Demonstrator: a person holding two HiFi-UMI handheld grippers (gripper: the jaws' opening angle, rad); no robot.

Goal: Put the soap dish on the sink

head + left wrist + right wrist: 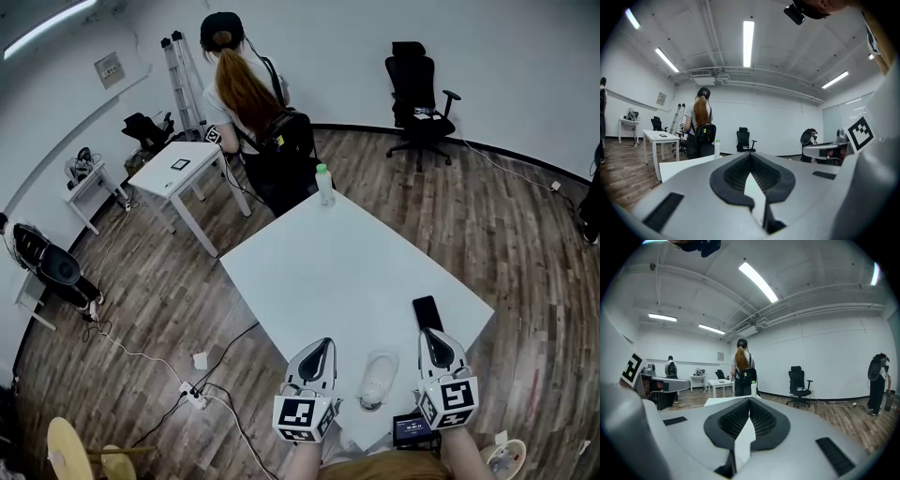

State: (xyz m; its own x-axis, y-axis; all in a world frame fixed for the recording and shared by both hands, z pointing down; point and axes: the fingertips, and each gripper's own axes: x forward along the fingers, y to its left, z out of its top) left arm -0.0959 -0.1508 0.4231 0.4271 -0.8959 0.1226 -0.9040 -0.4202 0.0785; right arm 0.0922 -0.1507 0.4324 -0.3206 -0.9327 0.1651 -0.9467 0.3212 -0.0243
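- Shows a white soap dish (378,378) on the table (328,272), lower centre, between left tongs (322,345) and right tongs (431,336).
- Finds both closed, gripping nothing.
- Looks light, stiff, probably slippery; best pinched at the rim.

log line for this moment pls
left gripper shut, empty | right gripper shut, empty | soap dish on table, untouched

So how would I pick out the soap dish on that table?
Find the big white table mid-room and go to its near edge. There, between the left gripper and the right gripper, lies the soap dish: a pale oval, almost the table's colour, unlike the black phone nearby or the green-capped bottle at the far corner.
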